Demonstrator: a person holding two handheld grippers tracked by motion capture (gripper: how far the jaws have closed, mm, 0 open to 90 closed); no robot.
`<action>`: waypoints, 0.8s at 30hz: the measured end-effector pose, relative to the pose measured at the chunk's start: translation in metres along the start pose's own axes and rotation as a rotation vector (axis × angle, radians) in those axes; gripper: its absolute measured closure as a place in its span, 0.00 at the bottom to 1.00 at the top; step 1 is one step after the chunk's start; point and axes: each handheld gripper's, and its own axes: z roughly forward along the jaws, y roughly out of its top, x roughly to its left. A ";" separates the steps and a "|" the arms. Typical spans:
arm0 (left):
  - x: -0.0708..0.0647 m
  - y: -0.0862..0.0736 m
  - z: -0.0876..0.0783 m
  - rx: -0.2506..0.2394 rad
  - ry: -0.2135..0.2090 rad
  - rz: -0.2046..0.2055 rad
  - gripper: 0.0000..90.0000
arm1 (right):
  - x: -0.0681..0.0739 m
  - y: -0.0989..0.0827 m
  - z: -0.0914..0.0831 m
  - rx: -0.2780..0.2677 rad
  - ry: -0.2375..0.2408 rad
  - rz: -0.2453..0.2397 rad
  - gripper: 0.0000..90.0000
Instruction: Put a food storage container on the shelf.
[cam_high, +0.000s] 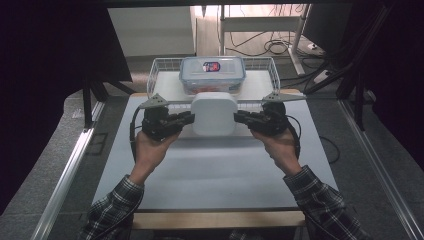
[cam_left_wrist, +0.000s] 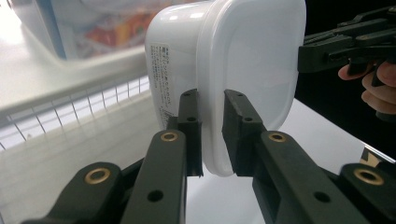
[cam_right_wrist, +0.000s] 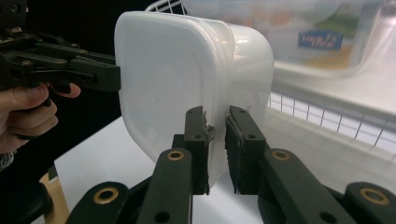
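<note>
Table (cam_high: 215, 165) with white top is the biggest thing, wire basket (cam_high: 165, 67) at its far end holding 1 clear lidded food box (cam_high: 212, 75). White container (cam_high: 214, 113) is the landmark: held off the table, just in front of the basket and lower than the food box. Left gripper (cam_high: 187, 119) clenched on the container's left rim, right gripper (cam_high: 239, 118) clenched on its right rim, 2 grips opposite each other. Left gripper view has the rim pinched between both pads, right gripper view likewise. Step looks like carrying it up toward the basket. To do it well: keep both hands level and evenly spaced, clear the basket's front wire first, don't squeeze the thin rim out of the pads.
</note>
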 end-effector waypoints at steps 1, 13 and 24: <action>0.000 0.003 0.000 0.001 0.002 0.003 0.87 | 0.000 0.003 0.000 -0.004 0.001 0.000 0.87; 0.005 0.040 -0.006 -0.021 0.002 0.001 0.87 | -0.004 0.039 -0.004 -0.032 -0.001 -0.003 0.87; 0.011 0.073 -0.012 -0.039 0.007 -0.002 0.87 | -0.008 0.076 -0.005 -0.045 0.002 -0.006 0.87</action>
